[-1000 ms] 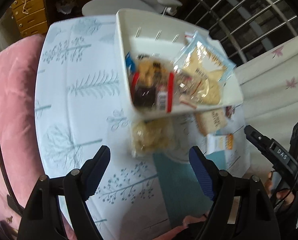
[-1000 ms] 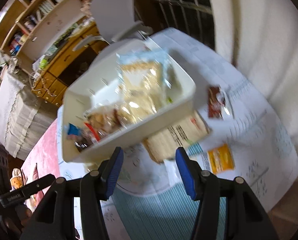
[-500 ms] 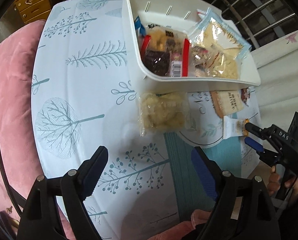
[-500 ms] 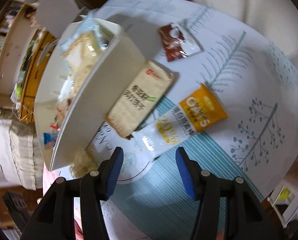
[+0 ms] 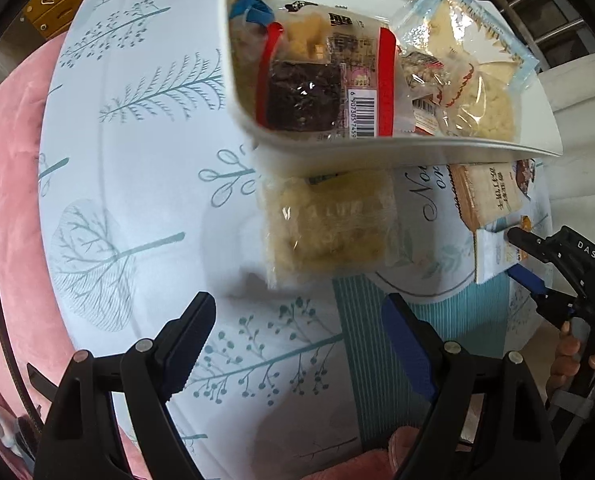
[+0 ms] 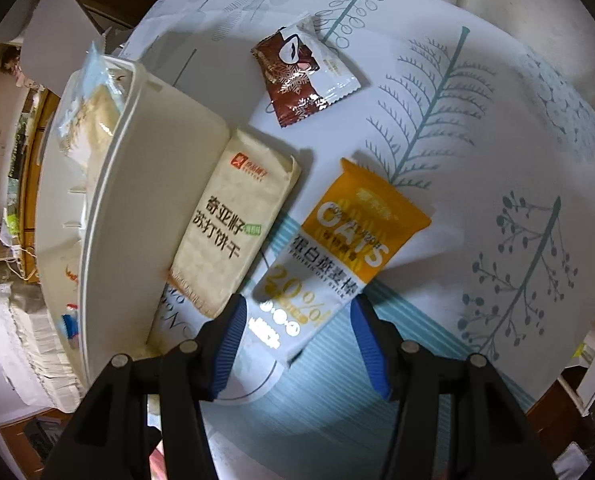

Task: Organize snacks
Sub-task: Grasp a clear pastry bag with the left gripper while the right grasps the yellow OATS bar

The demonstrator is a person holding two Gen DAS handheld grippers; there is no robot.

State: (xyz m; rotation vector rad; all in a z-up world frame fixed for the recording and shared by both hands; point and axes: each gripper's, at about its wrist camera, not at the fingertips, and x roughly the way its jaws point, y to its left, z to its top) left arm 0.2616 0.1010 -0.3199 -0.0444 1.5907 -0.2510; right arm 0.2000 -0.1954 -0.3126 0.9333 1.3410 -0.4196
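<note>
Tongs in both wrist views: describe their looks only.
Both are alike. Left tongs: matte black angular arms with silver rivets and blue ribbed pads. Right tongs: the same; seen from the left view, white "DAS" lettering on the body, bare fingers behind.

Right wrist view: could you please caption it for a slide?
Open right gripper straddles the oat bar beside the white bin.

The left wrist view looks down from above the near side of the table (image 5: 137,208), facing far toward the white bin (image 5: 377,152). The right wrist view sits lower and closer at the right, over the oat bar (image 6: 337,248). Both share the bin (image 6: 145,200), the cracker pack (image 5: 485,196) (image 6: 233,224) and the oat bar (image 5: 493,256).
</note>
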